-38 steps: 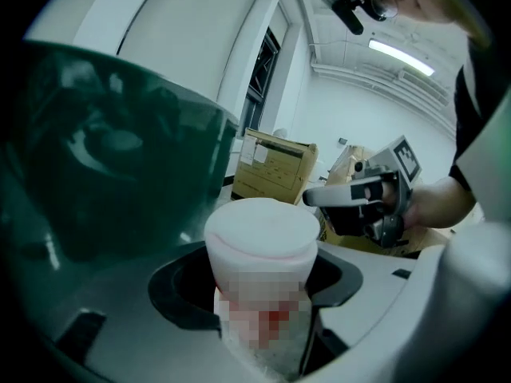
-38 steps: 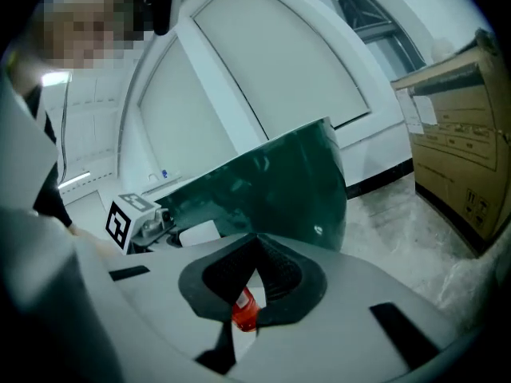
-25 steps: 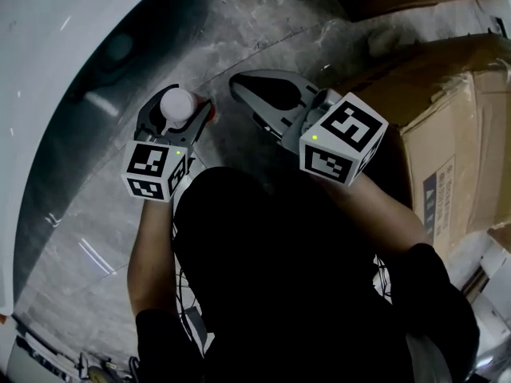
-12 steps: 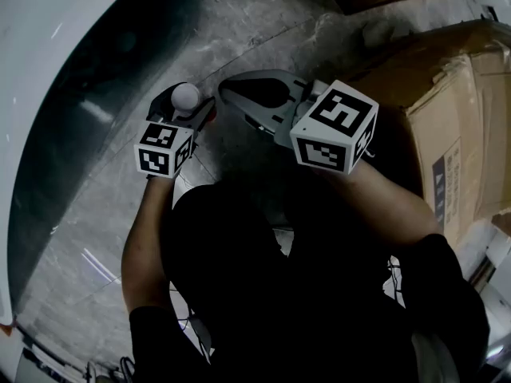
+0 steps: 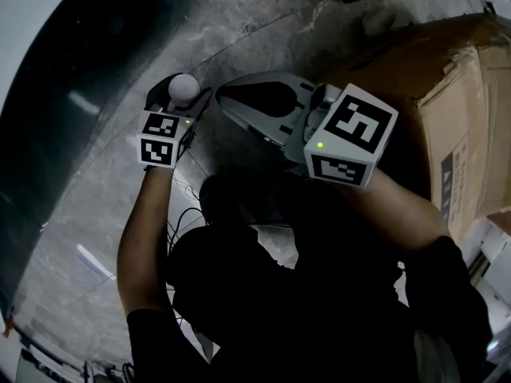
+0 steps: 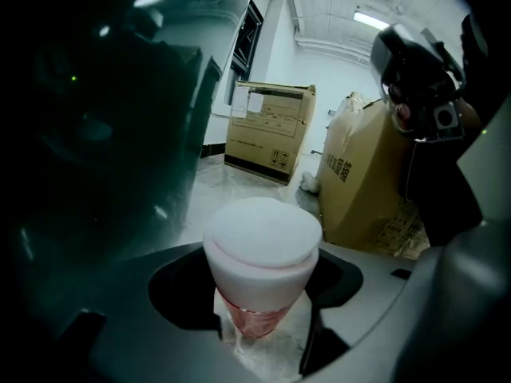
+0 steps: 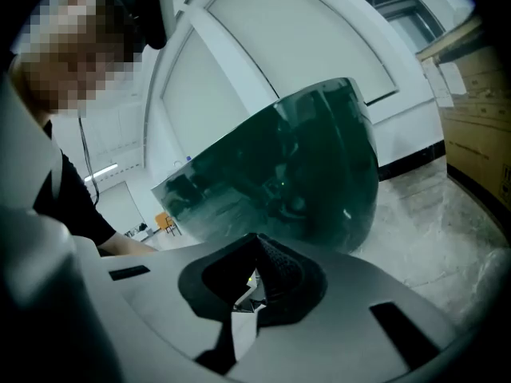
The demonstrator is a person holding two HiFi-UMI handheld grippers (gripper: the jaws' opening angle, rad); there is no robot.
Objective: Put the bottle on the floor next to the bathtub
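Observation:
The bottle point(image 5: 183, 88) has a white cap and a clear pinkish body point(image 6: 254, 319). It stands upright between the jaws of my left gripper point(image 5: 180, 102), which is shut on it just below the cap point(image 6: 262, 242). It is held low over the grey marble floor point(image 5: 239, 22), close beside the bathtub's dark green wall point(image 5: 72, 86). I cannot tell whether its base touches the floor. My right gripper point(image 5: 223, 94) lies just right of the bottle, shut with nothing in it point(image 7: 252, 292).
The tub's dark wall point(image 6: 96, 118) fills the left, with its white rim point(image 5: 20, 22) above. Large cardboard boxes point(image 5: 447, 78) stand at the right, and more boxes point(image 6: 270, 130) stand farther along the floor. Cables point(image 5: 185, 194) trail on the floor near the person's legs.
My left gripper has carried the bottle a little farther forward, closer to the tub wall. The right gripper has stayed alongside it, still shut.

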